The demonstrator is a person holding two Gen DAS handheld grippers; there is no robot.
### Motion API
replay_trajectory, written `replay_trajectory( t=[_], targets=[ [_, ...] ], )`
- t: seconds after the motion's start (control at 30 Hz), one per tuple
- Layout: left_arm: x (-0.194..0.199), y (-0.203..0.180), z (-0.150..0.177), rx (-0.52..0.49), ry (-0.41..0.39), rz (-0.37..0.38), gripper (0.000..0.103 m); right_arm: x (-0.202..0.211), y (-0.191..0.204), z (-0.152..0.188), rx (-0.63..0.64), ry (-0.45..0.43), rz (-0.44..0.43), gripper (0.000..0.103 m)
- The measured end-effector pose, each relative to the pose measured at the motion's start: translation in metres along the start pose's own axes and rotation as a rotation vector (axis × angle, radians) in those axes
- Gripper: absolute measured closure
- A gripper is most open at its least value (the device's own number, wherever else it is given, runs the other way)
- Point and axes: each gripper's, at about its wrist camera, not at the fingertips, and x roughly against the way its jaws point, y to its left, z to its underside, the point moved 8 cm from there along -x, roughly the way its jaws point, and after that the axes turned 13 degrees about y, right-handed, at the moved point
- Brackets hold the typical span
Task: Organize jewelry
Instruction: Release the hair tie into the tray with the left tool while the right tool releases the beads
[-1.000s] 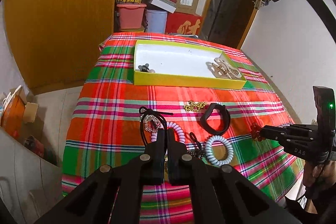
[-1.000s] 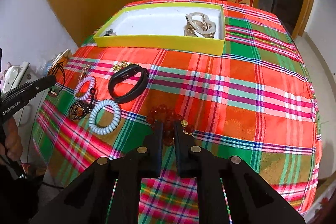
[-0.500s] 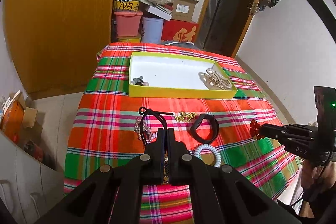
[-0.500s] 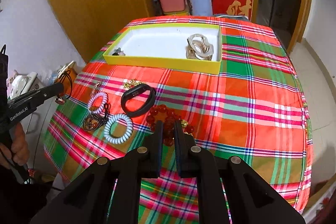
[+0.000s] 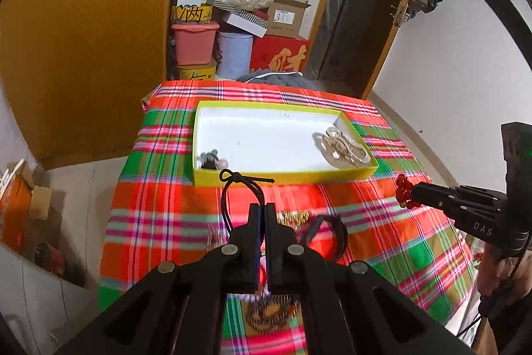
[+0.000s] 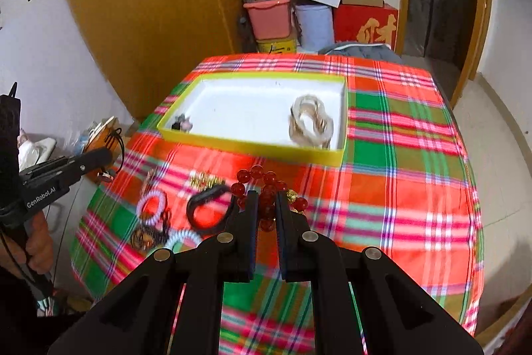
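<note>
My left gripper is shut on a black cord necklace and holds it above the plaid table. My right gripper is shut on a red bead bracelet, also lifted; it shows in the left wrist view at the right. A yellow box with a white inside stands at the table's far half and holds a cream chain and small grey pieces. A black band, a gold piece, a pink coil and a white coil lie on the cloth.
The table has a red and green plaid cloth. A brown pendant lies near its front edge. Boxes and bins are stacked behind the table. A wooden wardrobe stands at the left and a doorway at the right.
Both grippers have risen and moved toward the yellow box, each carrying its piece. The items on the cloth have not moved.
</note>
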Motion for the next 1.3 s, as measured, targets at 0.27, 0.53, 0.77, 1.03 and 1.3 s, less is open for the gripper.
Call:
replay_trajectory(
  t=[0.27,0.53,0.77,1.03,1.3],
  targets=[
    [-0.018,0.002,-0.041,-0.019,-0.004,-0.009,0.101,-0.008,-0.011,-0.041,0.004,-0.022,0.015,0.093],
    [-0.047,0.011,-0.08,-0.032,0.002,-0.011,0.101,-0.029,-0.034,-0.081,-0.024,-0.027,0.029,0.093],
    [-0.079,0.026,-0.109,-0.023,0.017,-0.022,0.101,-0.057,-0.059,-0.11,-0.046,-0.013,0.066,0.093],
    [-0.116,0.04,-0.128,-0.024,0.046,-0.037,0.101,-0.089,-0.071,-0.132,-0.038,0.01,0.075,0.093],
    [-0.148,0.054,-0.126,0.0,0.093,-0.047,0.101,-0.119,-0.073,-0.144,-0.018,0.048,0.086,0.093]
  ],
)
